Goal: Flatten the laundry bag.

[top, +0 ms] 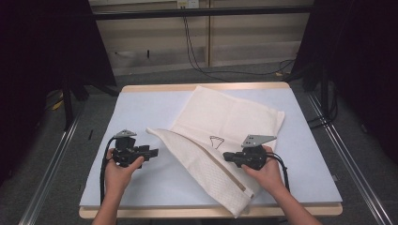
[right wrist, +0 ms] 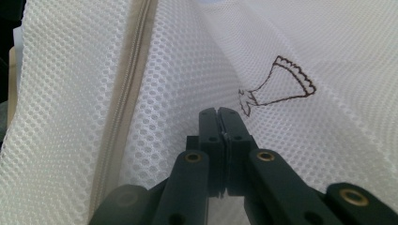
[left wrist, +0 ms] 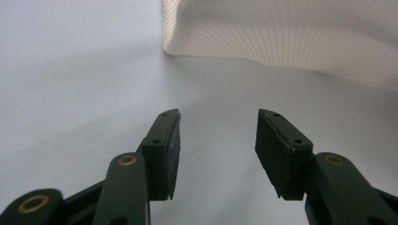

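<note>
Left tongs (top: 151,152): half open, nothing between the jaws, low over the bare worktop (top: 141,112).
Right tongs (top: 226,156): jaws pressed together on the mesh bag (top: 225,122); whether a pinch of mesh sits between the pads cannot be told.
Bag: cream mesh, spread across the middle and right of the worktop, one flap folded over toward the near edge.
Bag's long axis: the folded flap runs diagonally from a pointed corner (top: 151,130) beside the left tongs down to the near edge in front of the right hand (top: 267,171).
Key relation: that corner lies just ahead of the left tongs and a little farther up the worktop, near but apart; the left hand (top: 119,171) is the nearer one.
Likely next move: left tongs close on the corner while the right ones pin the cloth.
Left gripper view: the corner's rounded edge (left wrist: 170,44) rising off the worktop, beyond and slightly left of the gap.
Right gripper view: a zip (right wrist: 126,93) and a brown drawn emblem (right wrist: 281,86) on the mesh, just past the tips.
High view: both hands and the bag's whole layout.
</note>
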